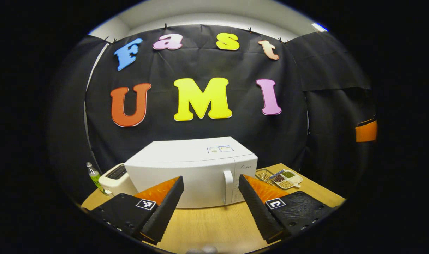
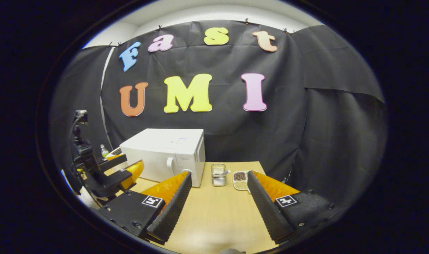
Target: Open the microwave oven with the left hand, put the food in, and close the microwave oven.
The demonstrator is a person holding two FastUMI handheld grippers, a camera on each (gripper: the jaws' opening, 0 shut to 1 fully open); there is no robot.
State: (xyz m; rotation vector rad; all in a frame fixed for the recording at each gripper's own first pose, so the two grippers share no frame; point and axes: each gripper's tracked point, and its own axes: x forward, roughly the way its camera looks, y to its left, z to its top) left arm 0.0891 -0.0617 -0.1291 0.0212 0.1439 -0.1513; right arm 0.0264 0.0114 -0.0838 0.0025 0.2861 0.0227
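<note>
While the white box-shaped microwave oven (image 1: 191,173) sits shut on the pale wooden table (image 1: 214,222) in the left gripper view, the left gripper (image 1: 210,204) hangs in front of its door with the fingers spread wide and nothing between them. The white vertical bar handle (image 1: 228,187) stands at the door's right edge, just beside the control panel, and that is the place to take hold. The handle looks like stiff, smooth plastic, so a firm pinch across it should be needed to keep the fingers from slipping; the door probably swings out leftward on a hinge, and the oven looks heavy enough to stay put. A white divided dish of beans and grains (image 1: 287,179) lies to the right of the oven, next to a small wire basket (image 1: 264,174). A white toaster (image 1: 115,178) and a clear bottle with green liquid (image 1: 95,178) stand to the oven's left.

From the right gripper view, the right gripper (image 2: 219,206) also stands wide apart and empty above the table. The microwave oven (image 2: 165,155) is ahead to the left, and the dish (image 2: 240,180) is just ahead, near the right finger. It looks light and shallow, so it should be carried level, gripped by the rim. The left gripper (image 2: 124,169) is seen at the far left, short of the oven.
</note>
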